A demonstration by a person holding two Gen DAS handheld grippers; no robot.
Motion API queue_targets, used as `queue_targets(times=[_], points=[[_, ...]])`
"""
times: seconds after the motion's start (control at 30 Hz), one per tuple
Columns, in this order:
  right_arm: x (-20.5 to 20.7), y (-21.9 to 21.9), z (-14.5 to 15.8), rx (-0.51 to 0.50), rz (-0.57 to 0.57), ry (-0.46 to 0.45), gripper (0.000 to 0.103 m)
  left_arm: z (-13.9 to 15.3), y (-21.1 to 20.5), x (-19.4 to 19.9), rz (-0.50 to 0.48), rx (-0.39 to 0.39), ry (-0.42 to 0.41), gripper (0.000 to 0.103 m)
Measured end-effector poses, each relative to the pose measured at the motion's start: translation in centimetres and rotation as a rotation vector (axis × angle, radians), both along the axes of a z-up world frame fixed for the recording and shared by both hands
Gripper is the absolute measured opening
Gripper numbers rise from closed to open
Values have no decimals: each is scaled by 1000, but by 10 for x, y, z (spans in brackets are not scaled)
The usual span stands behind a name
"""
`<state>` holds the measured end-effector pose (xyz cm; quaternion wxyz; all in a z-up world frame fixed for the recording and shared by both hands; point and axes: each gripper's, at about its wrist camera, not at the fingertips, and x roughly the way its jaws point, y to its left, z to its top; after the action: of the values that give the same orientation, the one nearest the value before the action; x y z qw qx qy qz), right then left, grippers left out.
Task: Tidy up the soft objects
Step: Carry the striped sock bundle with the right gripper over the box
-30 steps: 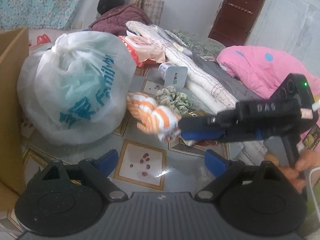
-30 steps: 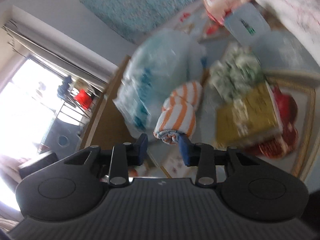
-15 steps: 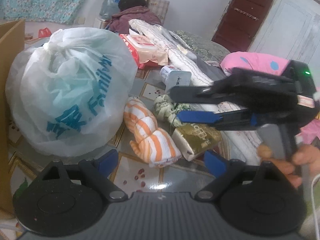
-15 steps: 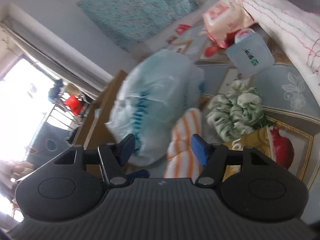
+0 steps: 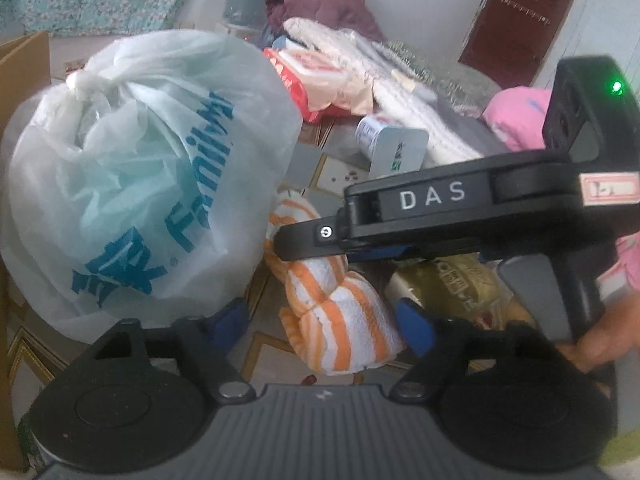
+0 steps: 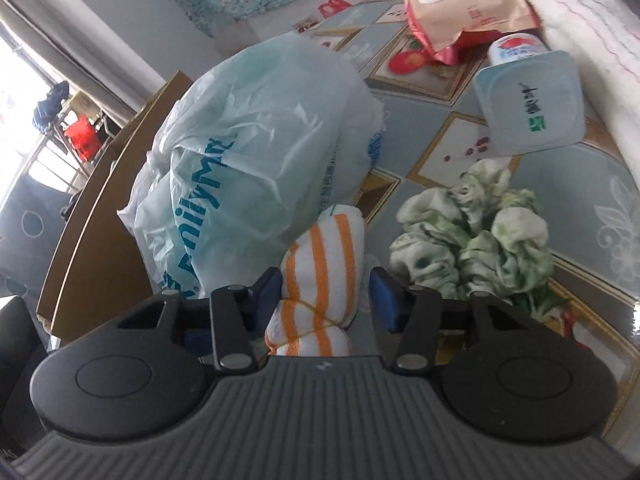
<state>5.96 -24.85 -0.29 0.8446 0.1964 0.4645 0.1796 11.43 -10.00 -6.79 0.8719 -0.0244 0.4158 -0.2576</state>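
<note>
Towel point(image 6: 324, 276), striped orange and white, lies on the counter point(image 6: 460, 152) against the bag point(image 6: 256, 152), between the closing pads of my right tongs point(image 6: 326, 294); whether they press it yet I cannot quite tell. My left tongs point(image 5: 320, 316), also closing, straddle its other end without touching.

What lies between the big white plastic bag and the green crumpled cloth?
The orange-striped towel lies between the plastic bag and the green cloth, leaning on the bag; the right wrist view shows it best.

"DAS" in white on the right tongs point(image 5: 312, 240) (blue lettering on the plastic bag point(image 5: 152, 176) only partly legible)
</note>
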Motion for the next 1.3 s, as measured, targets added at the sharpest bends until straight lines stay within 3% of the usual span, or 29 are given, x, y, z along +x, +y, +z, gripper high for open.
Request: queue_targets(times=[0.13,0.23,0.57,0.9,1.13,1.3], points=[[1,5,-1,8,4,10,42,0,-4,-1,-16,2,-7,62],[-2,3,1,26,-12,12,41,4,-8,-4,-25,20,-29,57],[-30,-12,15,121,-59,0,40,22,-4,-27,-61,6,-81,55],[-56,-5,55,166,-39,-99,40,52,6,-53,-46,-5,-196,55],[-65,26,92,203,39,-187,39,80,34,-69,24,-36,-284,55],[-47,87,122,241,181,-234,39,106,85,-75,153,-53,-358,55]])
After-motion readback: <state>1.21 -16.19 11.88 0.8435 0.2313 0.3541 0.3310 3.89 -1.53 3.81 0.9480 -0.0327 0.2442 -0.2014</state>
